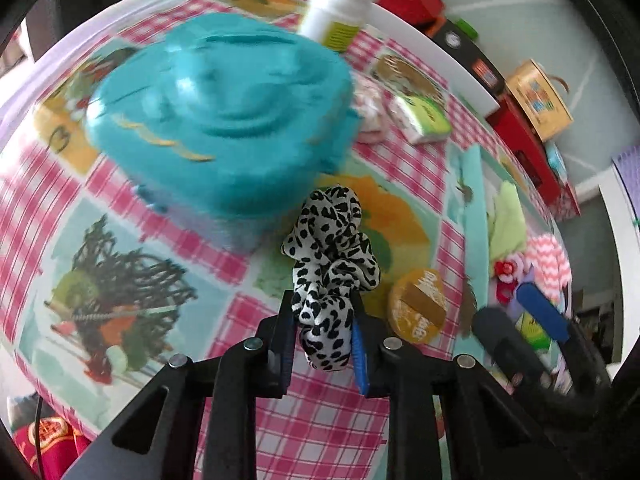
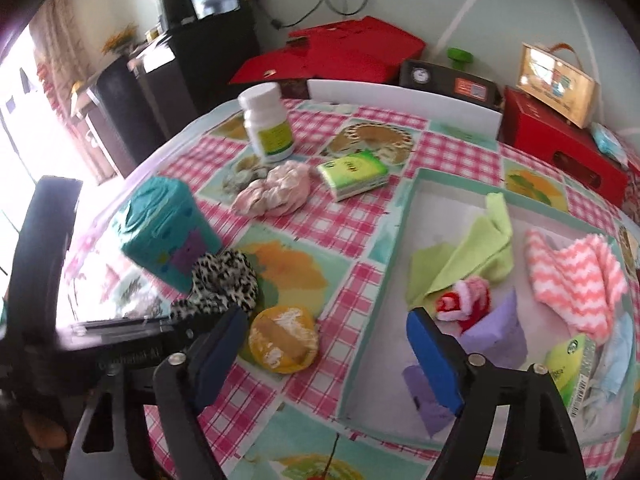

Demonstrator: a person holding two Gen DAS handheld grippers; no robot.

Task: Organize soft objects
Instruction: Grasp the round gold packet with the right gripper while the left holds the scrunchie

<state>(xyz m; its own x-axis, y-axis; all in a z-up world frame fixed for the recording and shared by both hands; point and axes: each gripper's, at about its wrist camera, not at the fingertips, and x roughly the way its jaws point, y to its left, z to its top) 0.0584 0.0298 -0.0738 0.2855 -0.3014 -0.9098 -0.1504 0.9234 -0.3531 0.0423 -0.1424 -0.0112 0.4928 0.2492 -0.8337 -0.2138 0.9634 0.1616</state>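
Left gripper (image 1: pixel 322 320) clamped on the spotted scrunchie (image 1: pixel 332 268); right gripper (image 2: pixel 324 356) jaws apart, holding nothing.
We see the tray (image 2: pixel 384 240) holding a green cloth (image 2: pixel 464 260), striped cloth (image 2: pixel 572 276) and purple sponge (image 2: pixel 496 328); only our right view shows the pink scrunchie (image 2: pixel 280 192) clearly, lying beside the bottle (image 2: pixel 268 124).

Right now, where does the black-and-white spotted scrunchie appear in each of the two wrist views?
Left wrist view: the spotted scrunchie sits low in the centre, pinched between the jaws of the left gripper.
Right wrist view: it lies at lower left, just past the left gripper's dark body.
Shared landmark: the teal box stands right behind it in both views.
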